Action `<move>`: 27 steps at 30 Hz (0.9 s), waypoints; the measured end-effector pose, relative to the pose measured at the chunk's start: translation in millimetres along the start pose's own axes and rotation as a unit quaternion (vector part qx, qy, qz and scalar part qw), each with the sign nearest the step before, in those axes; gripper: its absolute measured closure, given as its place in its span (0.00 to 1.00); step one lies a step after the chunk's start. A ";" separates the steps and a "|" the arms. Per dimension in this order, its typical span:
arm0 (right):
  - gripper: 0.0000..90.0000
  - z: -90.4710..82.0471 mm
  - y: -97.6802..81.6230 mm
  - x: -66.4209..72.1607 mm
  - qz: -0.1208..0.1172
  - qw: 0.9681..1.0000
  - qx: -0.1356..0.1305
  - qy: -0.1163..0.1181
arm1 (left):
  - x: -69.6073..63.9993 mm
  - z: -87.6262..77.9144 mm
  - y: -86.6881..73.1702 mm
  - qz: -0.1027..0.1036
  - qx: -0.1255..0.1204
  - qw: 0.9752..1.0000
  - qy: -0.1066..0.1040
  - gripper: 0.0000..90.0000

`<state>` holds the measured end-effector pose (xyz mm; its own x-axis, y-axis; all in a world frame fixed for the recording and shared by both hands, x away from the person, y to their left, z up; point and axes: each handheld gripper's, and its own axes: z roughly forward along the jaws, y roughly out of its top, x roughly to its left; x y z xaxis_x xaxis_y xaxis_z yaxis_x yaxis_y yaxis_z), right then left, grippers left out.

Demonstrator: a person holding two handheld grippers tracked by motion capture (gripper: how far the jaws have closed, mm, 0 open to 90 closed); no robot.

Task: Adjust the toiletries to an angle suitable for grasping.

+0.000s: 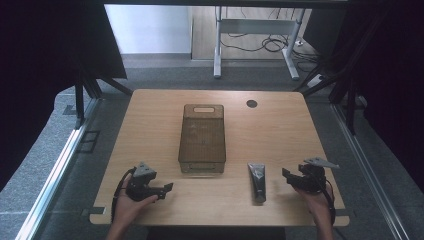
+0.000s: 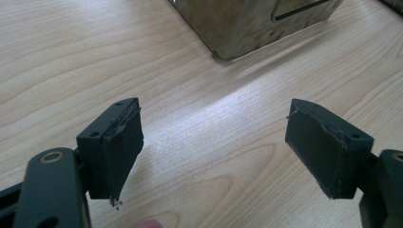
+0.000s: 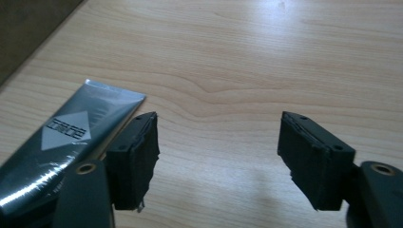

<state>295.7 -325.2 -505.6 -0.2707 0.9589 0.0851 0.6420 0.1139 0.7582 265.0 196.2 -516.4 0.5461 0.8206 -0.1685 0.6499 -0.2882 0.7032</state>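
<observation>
The high view is dim and soft, its side edges falling into near black, with daylight brightening the floor beyond. In both gripper views a pale glare streaks the tabletop (image 2: pixel 199 109); near jaws blur slightly, and the tube (image 3: pixel 71 137) glints.

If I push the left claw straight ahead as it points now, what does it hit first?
Probably the near corner of the brown basket: the left claw is open, with bare table ahead until then. Depth is uncertain.
</observation>
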 end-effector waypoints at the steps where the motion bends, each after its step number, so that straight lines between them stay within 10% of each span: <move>1: 0.38 -0.6 0.4 -0.7 0.003 1.000 -0.003 -0.001 | -0.3 -0.2 0.3 0.001 0.000 1.000 0.000 0.23; 8: 0.41 -1.4 5.2 -1.5 0.004 1.000 0.000 0.009 | 4.1 -4.1 0.5 -0.006 -0.010 1.000 -0.012 0.22; 17: 0.42 1.8 21.0 -7.3 -0.027 0.999 0.004 0.037 | 25.4 -9.3 -4.0 -0.033 -0.004 0.999 0.032 0.22; 27: 0.43 -3.9 22.4 1.7 -0.052 0.997 0.012 0.048 | 9.3 -3.0 -2.2 -0.002 0.016 1.000 -0.002 0.23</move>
<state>306.8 -322.1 -485.9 -0.4027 0.9127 0.0688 0.6241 0.2188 0.7501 267.0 205.9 -517.4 0.5459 0.8197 -0.1735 0.6680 -0.3008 0.6807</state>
